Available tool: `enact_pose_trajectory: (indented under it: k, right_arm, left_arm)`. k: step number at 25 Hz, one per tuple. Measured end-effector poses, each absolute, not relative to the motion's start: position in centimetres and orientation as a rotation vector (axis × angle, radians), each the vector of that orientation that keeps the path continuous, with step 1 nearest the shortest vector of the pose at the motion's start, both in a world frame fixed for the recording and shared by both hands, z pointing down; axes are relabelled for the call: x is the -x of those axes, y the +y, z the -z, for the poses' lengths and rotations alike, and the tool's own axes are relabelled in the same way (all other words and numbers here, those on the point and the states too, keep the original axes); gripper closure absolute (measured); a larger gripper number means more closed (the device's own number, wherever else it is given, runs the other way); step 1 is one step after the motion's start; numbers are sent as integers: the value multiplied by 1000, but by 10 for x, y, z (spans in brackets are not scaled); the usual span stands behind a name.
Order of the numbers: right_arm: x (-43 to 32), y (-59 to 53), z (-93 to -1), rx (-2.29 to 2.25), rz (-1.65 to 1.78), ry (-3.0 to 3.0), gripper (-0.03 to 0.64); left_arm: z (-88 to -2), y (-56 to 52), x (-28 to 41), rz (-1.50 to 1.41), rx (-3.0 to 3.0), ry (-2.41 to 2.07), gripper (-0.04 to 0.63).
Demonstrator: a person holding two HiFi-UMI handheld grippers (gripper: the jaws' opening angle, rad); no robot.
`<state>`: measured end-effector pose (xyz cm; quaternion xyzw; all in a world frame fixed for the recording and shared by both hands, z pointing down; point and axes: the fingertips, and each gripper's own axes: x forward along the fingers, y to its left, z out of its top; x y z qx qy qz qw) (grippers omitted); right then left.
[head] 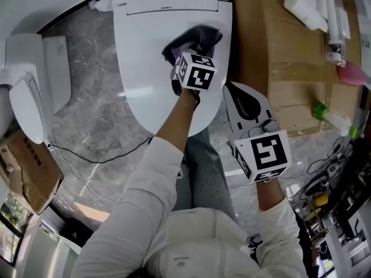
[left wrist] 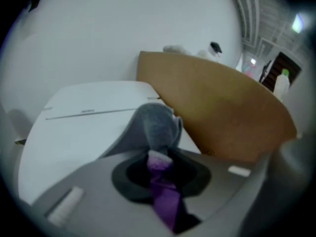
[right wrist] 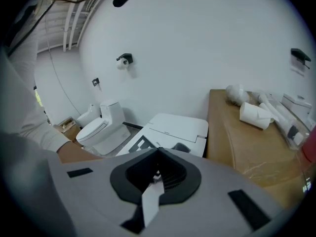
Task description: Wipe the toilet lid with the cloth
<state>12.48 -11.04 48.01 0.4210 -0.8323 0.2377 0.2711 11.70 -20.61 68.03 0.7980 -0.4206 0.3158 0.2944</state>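
— What has the left gripper [left wrist: 159,158] got?
— Its jaws are clamped on a bunched grey-and-purple cloth [left wrist: 158,125], which is over the closed white plastic toilet lid [head: 145,51], toward the hinge end.
— And the right gripper [right wrist: 155,174]?
— Jaws pressed together, nothing between them. It hangs off the lid's front right edge, beside the brown cardboard box [head: 272,39].

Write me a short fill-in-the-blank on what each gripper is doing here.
The left gripper is shut on a grey and purple ___.
It holds this over the closed lid of the white ___.
The right gripper has its jaws ___, with nothing between them.
Missing: cloth; toilet; shut.
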Motion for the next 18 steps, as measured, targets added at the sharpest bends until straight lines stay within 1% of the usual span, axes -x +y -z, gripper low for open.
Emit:
enact_pose_trajectory:
  k: [3,5,7,11,13,15,18]
  right_arm:
    - [-119,-108,-479,-1112,-627,-2248,601]
    - [-111,-105,-479,-1096,-632,-2259,601]
    - [-99,-101,-480,-1075,-634,-2275,601]
    - [-76,-88,-478,-1037,-639,-2304,601]
    - [-67,-82,-476,-1024,-634,-2316,601]
    - [-63,-76,-474,-1022,-629,-2322,601]
    - [-64,-66,-473,-1039,-628,-2311,601]
  left_arm:
    - [-682,-162,-117,-820,-2138,-1057,529]
    - [-686,-134,-93,-819,-2118,-1044,529]
    - [-688,-110,-49,-829,-2063,-1088,529]
    - [-693,-70,61,-845,-1873,-1258,528]
    - [-695,-54,97,-801,-1787,-1325,528]
    - [-695,-40,104,-794,-1761,-1344,528]
    - [-696,-20,62,-851,-1845,-1277,529]
